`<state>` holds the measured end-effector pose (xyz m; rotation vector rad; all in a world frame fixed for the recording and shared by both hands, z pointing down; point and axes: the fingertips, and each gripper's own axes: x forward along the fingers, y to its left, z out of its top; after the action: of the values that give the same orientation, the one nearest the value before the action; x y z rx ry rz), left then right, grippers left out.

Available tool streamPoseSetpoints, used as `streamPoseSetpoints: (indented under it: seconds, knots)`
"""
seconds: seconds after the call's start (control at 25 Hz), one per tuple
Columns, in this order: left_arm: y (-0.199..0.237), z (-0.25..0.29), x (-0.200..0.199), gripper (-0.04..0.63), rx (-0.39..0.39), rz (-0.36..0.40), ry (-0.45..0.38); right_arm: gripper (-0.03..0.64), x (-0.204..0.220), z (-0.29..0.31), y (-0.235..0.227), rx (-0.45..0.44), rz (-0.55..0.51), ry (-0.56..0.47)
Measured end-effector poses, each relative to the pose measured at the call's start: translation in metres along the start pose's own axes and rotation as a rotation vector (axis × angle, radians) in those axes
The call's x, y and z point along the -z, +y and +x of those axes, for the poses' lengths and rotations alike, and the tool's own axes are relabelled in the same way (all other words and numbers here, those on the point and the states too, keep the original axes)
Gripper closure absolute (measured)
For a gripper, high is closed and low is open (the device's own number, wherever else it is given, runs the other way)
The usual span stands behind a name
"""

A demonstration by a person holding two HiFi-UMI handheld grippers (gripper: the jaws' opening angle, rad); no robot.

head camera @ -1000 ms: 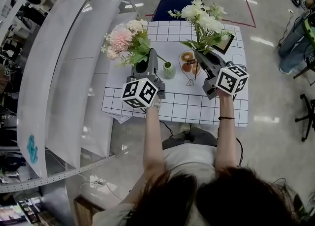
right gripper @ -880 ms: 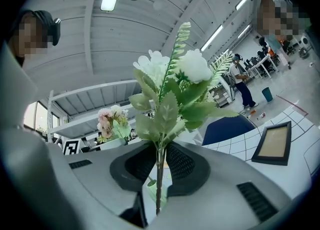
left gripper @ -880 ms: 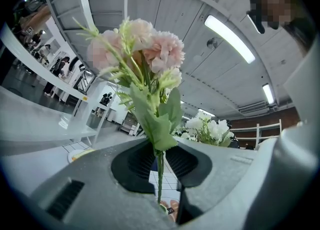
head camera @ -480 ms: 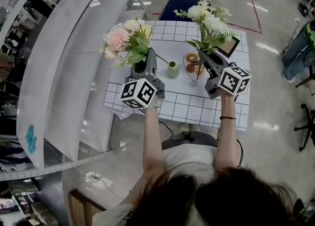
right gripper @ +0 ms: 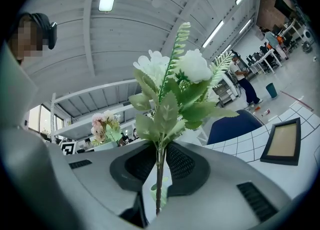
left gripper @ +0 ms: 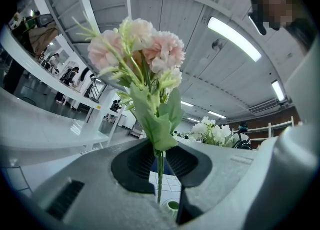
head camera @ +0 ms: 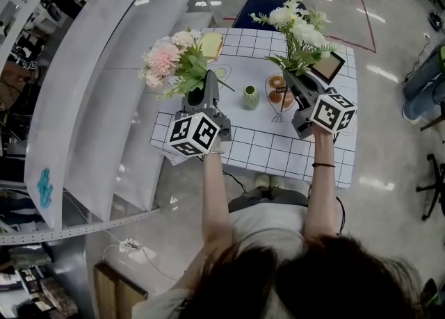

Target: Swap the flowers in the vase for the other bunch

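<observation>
Just one vase [head camera: 250, 96]; left claw [left gripper: 159, 161], pink bunch [head camera: 170, 60]; right claw [right gripper: 159, 166], white bunch [head camera: 297, 33].

Gridded white tabletop [head camera: 278, 151]. Green vase [head camera: 250, 96] upright at frame centre. Brown rounds [head camera: 281, 92] just right of it. Frame [head camera: 327, 67] upper right. Yellow block [head camera: 211, 45] upper left.

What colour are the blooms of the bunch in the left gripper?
Pale pink blooms, clearest in the left gripper view.
</observation>
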<state>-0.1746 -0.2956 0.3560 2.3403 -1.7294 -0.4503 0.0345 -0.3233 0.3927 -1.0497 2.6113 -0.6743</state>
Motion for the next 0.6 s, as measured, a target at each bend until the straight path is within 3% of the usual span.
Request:
streamPoseSetpoints:
  seconds: [0.6]
  knots:
    - [0.021,-0.021,0.004,0.523,-0.06,-0.021,-0.001,0.558,0.01,0.008,0.007,-0.027,0.006,0.028]
